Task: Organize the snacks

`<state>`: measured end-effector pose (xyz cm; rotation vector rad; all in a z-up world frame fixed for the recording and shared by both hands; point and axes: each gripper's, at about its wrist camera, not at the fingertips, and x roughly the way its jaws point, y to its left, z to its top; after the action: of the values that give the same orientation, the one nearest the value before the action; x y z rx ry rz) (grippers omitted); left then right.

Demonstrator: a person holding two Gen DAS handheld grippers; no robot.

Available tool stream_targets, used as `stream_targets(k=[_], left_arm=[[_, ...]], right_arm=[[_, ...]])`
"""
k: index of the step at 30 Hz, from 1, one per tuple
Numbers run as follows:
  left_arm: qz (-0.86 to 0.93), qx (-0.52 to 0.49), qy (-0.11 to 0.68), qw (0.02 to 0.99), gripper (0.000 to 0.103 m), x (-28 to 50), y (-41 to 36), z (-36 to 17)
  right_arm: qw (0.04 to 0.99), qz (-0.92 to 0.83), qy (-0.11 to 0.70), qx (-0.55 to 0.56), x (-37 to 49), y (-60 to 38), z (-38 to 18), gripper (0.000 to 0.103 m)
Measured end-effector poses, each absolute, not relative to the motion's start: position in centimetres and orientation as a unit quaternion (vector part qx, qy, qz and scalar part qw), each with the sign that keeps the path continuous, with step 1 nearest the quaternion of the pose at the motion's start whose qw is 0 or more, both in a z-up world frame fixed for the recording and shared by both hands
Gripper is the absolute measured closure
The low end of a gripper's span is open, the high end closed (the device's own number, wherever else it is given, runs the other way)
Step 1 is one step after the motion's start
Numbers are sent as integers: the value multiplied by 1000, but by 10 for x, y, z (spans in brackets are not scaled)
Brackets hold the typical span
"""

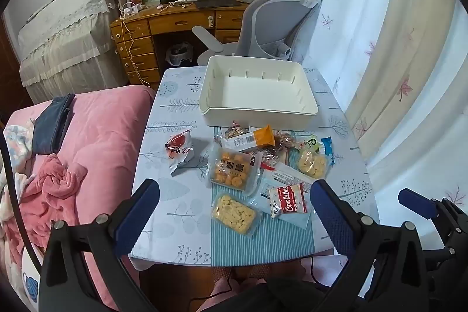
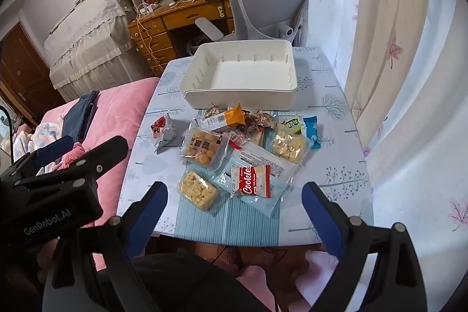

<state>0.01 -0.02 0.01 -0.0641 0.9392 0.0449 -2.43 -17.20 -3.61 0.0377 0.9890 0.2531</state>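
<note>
Crinkly plastic snack packets (image 1: 234,171) before smooth rectangular white bin (image 1: 257,110).

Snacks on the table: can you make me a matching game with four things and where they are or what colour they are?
Things:
1. white bin
2. Cookies packet
3. blue wrapper
4. red and white packet

Clues:
A. alone, left of the pile
B. far side of the table, nothing inside
C. right edge of the pile
D. near edge of the pile, red label

Pairs: 1-B, 2-D, 3-C, 4-A
</note>
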Motion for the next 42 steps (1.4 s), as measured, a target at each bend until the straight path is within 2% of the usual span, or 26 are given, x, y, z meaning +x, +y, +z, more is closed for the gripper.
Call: stream_targets(k=[42], left_arm=[[6, -33, 449, 893, 1, 4, 2, -5]], right_arm=[[873, 116, 473, 19, -15, -163, -42, 9]])
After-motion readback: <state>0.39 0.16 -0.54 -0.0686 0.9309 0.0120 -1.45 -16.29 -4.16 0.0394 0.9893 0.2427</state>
